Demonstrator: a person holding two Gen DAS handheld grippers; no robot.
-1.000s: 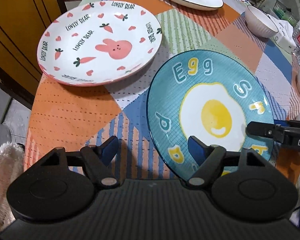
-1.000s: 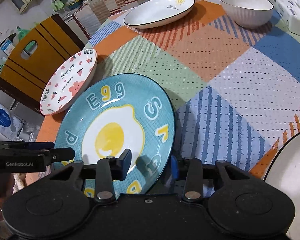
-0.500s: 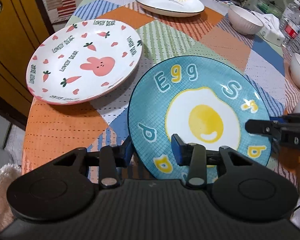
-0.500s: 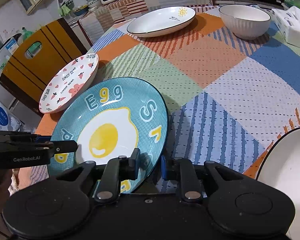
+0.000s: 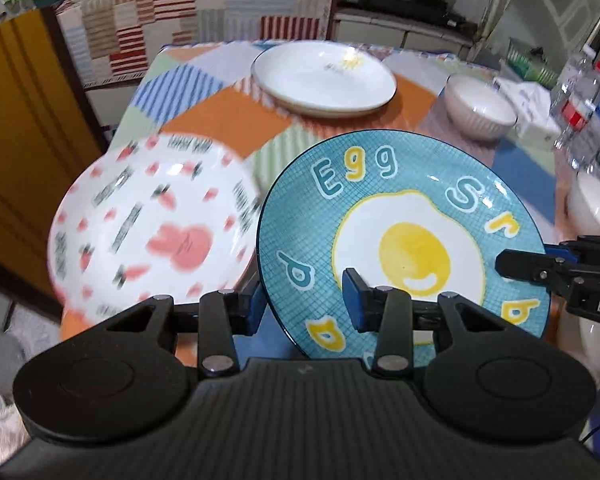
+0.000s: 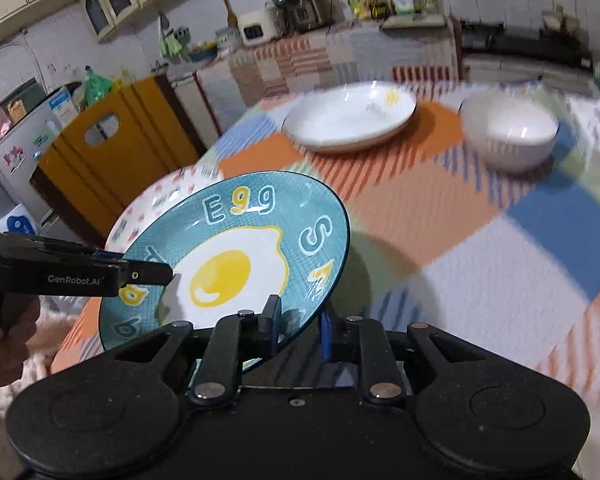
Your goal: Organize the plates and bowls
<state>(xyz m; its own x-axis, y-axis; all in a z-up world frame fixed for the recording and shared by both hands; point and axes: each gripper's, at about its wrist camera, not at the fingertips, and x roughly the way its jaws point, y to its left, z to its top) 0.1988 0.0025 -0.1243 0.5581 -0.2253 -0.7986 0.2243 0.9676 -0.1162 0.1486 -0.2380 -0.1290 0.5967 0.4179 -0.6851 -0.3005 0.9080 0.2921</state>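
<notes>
The table (image 5: pixel 220 120) wears a patchwork cloth of orange, blue, green and striped squares; behind it stand a yellow cabinet (image 6: pixel 112 148) and a counter (image 6: pixel 339 20) crowded with appliances and bottles. On the cloth, the far white plate (image 5: pixel 323 76) lies flat and holds nothing, and the white ribbed bowl (image 5: pixel 479 110) to its right looks unfilled too. The pink bunny plate (image 5: pixel 148 224) sits near the left edge, blurred.

The blue egg plate (image 5: pixel 399 240) is off the cloth and tilted, its far rim higher, face up; the word "Egg" reads upright at the far side. It overlaps the bunny plate's right edge in both views; whether they touch I cannot tell.

The left gripper (image 5: pixel 303 300) pinches the egg plate's near-left rim, one finger under and one on the face. The right gripper (image 6: pixel 300 320) pinches its opposite rim likewise. Bottles (image 5: pixel 579 100) stand at the table's right side, beside another white bowl (image 5: pixel 595 204).
</notes>
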